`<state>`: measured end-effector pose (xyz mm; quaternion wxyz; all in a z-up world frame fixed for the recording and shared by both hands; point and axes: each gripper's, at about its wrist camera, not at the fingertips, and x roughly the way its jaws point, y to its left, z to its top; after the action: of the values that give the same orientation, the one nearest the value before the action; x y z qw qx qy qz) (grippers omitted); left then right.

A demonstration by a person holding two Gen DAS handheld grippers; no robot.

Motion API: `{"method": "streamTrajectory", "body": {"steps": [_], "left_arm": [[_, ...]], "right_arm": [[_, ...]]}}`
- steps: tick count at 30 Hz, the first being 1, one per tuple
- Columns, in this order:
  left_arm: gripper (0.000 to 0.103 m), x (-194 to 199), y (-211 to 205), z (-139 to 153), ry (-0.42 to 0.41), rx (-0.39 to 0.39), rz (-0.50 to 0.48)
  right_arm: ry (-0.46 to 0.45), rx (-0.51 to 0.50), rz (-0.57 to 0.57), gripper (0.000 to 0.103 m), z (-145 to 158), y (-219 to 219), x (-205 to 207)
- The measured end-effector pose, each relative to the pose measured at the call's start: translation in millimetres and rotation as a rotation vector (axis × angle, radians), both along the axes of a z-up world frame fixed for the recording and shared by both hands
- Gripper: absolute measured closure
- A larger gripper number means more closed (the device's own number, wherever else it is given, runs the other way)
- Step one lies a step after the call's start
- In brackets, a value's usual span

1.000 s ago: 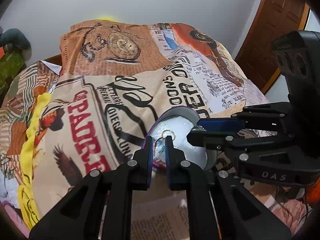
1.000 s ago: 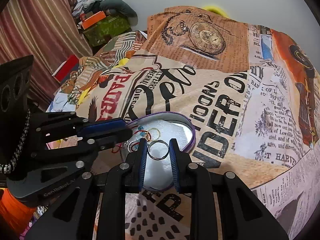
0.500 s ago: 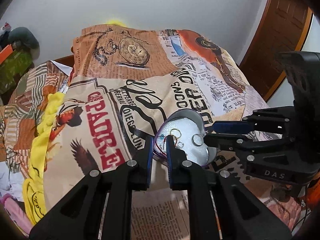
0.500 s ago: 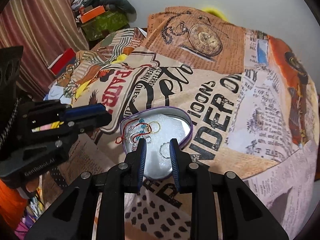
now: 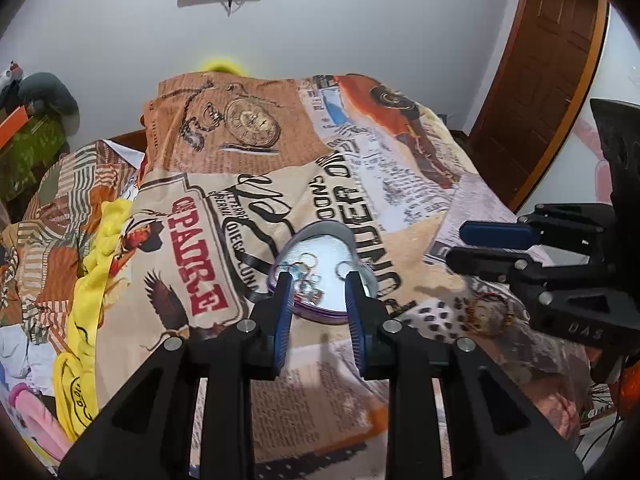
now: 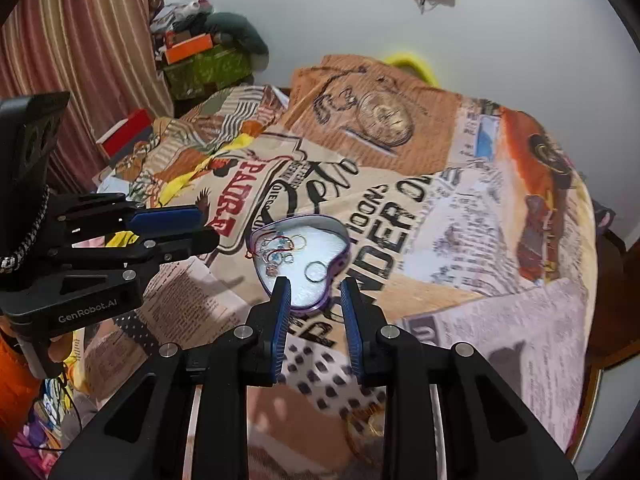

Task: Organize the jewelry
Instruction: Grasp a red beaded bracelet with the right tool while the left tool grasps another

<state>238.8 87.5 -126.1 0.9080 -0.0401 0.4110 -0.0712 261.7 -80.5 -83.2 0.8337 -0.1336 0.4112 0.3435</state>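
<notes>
A heart-shaped purple tin with a white lining lies on the printed bedspread. In it are a silver ring, a gold ring and a tangle of red thread and blue beads. My left gripper hovers above the tin's near edge, its jaws opening with nothing between them. My right gripper hangs over the tin's tip, open by a narrow gap and empty. A loose gold chain lies on the bedspread nearer to me.
The bedspread covers a bed that drops off at the right towards a wooden door. A yellow cloth lies at the left. Boxes and a striped curtain stand at the far left.
Both grippers rose and drew back from the tin. The left jaws spread wider. The silver ring that sat between the right fingers now lies in the tin.
</notes>
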Motion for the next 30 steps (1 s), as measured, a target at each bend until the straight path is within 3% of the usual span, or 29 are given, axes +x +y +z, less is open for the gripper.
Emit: {"method": "streamTrajectory", "body": {"steps": [7, 14, 24, 30], "left_arm": [[0.074, -13.4, -24.9, 9.0, -0.005, 0.001, -0.034], [0.073, -15.7, -56.9, 1.6, 0.018, 0.012, -0.09], [0.073, -18.0, -86.4, -29.8, 0.09, -0.017, -0.136], [0.073, -22.8, -94.1, -46.5, 0.113, 0.007, -0.158]], "right_arm": [[-0.032, 0.034, -0.058, 0.07, 15.1, -40.0, -10.2], [-0.029, 0.031, -0.105, 0.07, 10.3, -71.3, -17.6], [0.116, -0.001, -0.076, 0.07, -49.4, -80.1, -26.1], [0.139, 0.0, -0.067, 0.07, -68.0, -75.9, -21.8]]}}
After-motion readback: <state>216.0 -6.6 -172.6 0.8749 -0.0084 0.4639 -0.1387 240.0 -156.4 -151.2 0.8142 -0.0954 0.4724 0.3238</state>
